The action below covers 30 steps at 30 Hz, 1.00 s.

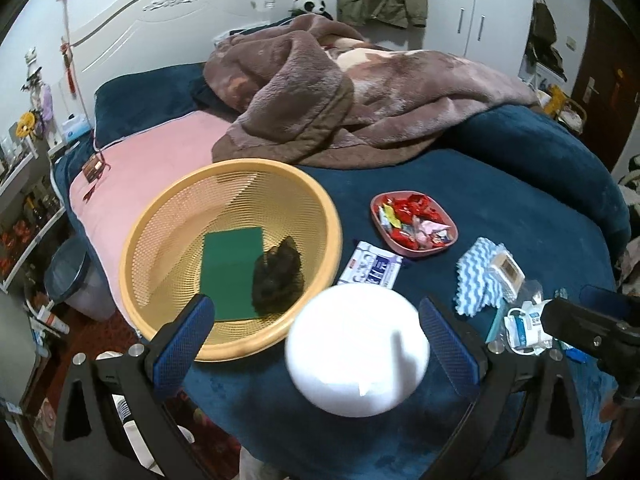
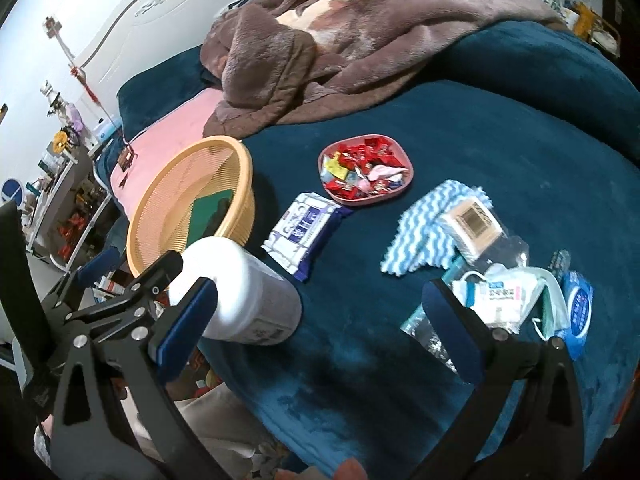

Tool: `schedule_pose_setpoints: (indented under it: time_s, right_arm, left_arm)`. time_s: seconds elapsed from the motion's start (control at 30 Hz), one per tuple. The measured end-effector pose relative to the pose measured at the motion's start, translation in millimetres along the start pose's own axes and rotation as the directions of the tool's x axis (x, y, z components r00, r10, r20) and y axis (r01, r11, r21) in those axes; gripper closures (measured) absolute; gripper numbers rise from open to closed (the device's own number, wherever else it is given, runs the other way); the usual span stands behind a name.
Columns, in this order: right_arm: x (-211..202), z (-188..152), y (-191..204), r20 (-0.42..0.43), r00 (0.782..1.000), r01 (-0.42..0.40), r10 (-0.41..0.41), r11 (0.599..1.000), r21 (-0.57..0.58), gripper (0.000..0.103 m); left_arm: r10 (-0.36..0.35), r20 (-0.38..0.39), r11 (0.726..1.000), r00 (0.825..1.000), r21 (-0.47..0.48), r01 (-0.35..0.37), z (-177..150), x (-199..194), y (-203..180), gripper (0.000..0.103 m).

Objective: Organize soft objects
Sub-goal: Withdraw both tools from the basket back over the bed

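My left gripper (image 1: 320, 332) is open wide over the near edge of the blue bed. A blurred white jar (image 1: 356, 348) sits between its fingers, closer to the right one and not clamped. The right wrist view shows this jar (image 2: 236, 292) tilted, beside the left gripper (image 2: 132, 280). A yellow mesh basket (image 1: 160, 208) just ahead holds a green sponge (image 1: 232, 272) and a dark net ball (image 1: 276, 276). My right gripper (image 2: 320, 324) is open and holds nothing, near a face mask pack (image 2: 500, 296) and a blue-white wavy cloth (image 2: 420, 228).
A pink dish of candies (image 2: 366, 172), a wet wipes pack (image 2: 304, 228) and a small box of cotton swabs (image 2: 472, 224) lie on the bedspread. A brown blanket (image 1: 340, 92) is heaped at the back. Left of the bed stand shelves and a bin (image 1: 66, 268).
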State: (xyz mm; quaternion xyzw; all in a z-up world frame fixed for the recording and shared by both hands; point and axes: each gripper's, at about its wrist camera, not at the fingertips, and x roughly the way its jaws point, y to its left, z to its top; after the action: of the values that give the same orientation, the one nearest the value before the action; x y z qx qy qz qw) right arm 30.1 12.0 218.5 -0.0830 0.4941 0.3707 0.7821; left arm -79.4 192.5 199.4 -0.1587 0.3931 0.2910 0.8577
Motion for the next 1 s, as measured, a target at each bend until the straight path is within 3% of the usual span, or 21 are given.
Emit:
schedule_pose_setpoints:
  time_s: [0.53,1.0]
  right_arm:
    - [-24,-31,-64,0.007,0.999,0.033,-0.035,0.990,0.139,0.000]
    - [-44,-52,-104,0.013,0.997,0.073,-0.078,0.975,0.211,0.000]
  left_arm:
    - [-0.068,0.010,0.992,0.998,0.109,0.067,-9,-5,-59,0.001]
    - [-0.161,0.037,0.964,0.986,0.221,0.149,-21,-17,-118,0.001]
